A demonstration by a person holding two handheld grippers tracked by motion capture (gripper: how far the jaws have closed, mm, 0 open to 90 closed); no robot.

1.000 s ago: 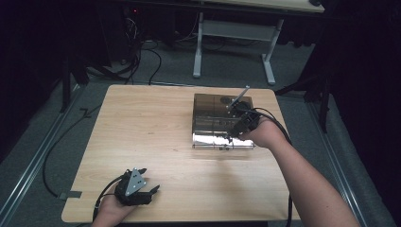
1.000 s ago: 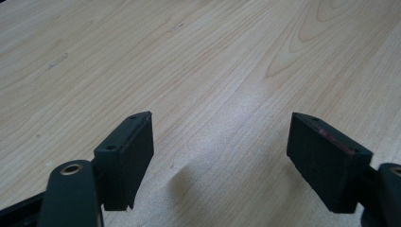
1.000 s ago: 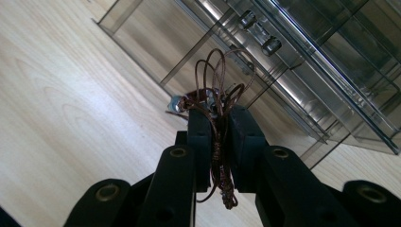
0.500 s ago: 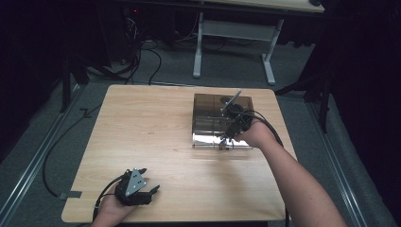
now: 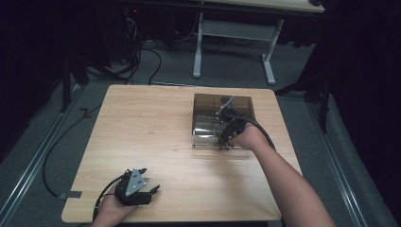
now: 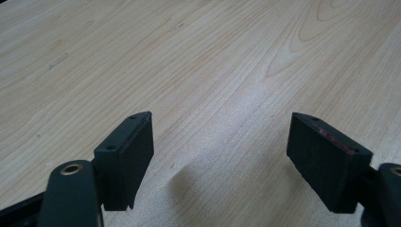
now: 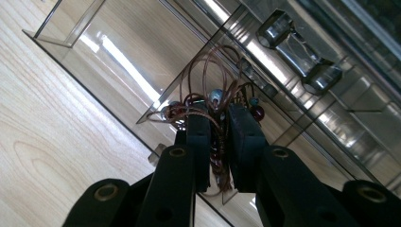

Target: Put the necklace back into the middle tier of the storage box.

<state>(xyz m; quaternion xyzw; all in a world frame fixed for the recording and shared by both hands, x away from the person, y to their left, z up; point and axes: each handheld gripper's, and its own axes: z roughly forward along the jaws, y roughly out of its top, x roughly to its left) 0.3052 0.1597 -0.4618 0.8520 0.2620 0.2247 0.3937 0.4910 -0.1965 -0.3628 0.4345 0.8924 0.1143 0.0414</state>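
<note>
My right gripper is shut on a tangle of brown cord strung with small beads. It holds the cord low over the front part of a clear smoky acrylic box. From above, the right gripper points down into that box on the right half of the wooden table. My left gripper lies open on the bare wood with nothing between its pads. In the high view the left gripper rests near the table's front left corner.
The box has clear dividers and a clear spool-shaped handle. A thin grey rod leans up from the box behind my right hand. A cable trails from the right gripper. Dark floor and a table frame lie beyond.
My right hand has come down and toward the box's front edge, still gripping the beaded cord. The left gripper has not moved.
</note>
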